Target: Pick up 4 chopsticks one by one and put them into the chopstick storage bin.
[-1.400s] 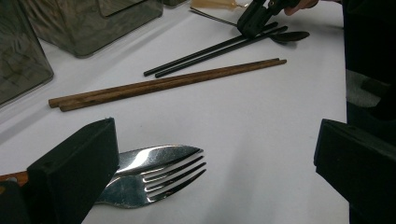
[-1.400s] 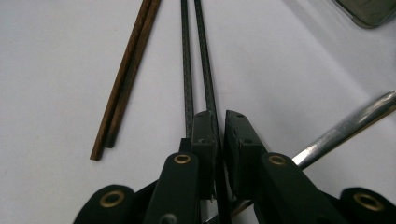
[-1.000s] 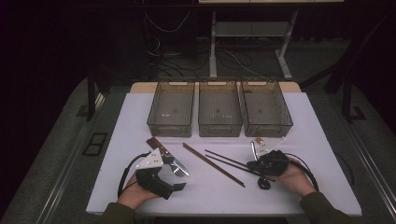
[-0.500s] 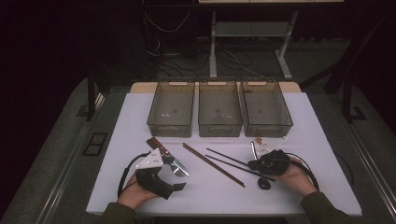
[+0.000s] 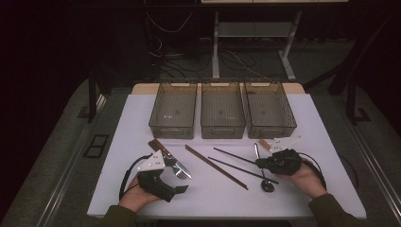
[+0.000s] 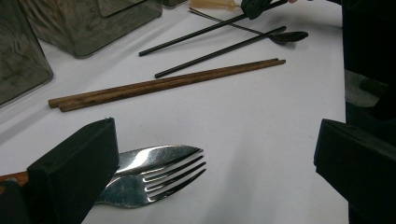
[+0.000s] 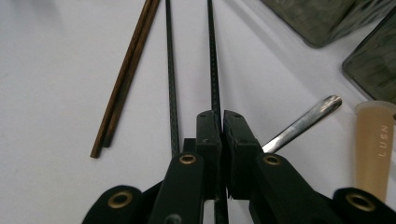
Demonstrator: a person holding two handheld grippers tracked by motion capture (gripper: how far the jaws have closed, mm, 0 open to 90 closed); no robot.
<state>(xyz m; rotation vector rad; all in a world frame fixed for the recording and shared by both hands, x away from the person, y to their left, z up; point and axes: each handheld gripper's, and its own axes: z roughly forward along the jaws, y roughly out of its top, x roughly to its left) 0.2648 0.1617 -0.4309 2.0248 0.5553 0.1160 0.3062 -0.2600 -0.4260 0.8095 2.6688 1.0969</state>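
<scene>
My right gripper (image 5: 259, 164) (image 7: 221, 116) lies low over the white table (image 5: 307, 123), shut on the near end of a black chopstick (image 7: 212, 70) (image 5: 234, 156). A second black chopstick (image 7: 171, 70) (image 5: 241, 170) runs beside it on the table. A wooden chopstick pair (image 5: 215, 166) (image 6: 163, 84) lies to their left. My left gripper (image 5: 176, 179) (image 6: 212, 156) rests open at the front left. A fork (image 6: 159, 184) (image 5: 182, 172) and a knife blade (image 6: 154, 155) lie by its left jaw, not gripped.
Three clear bins (image 5: 173, 109) (image 5: 222, 109) (image 5: 269, 109) stand in a row at the back. A black spoon (image 5: 267, 185), a metal handle (image 7: 303, 123) and a beige handle (image 7: 373, 149) lie close to the right gripper. The knife's wooden handle (image 5: 158, 146) points toward the bins.
</scene>
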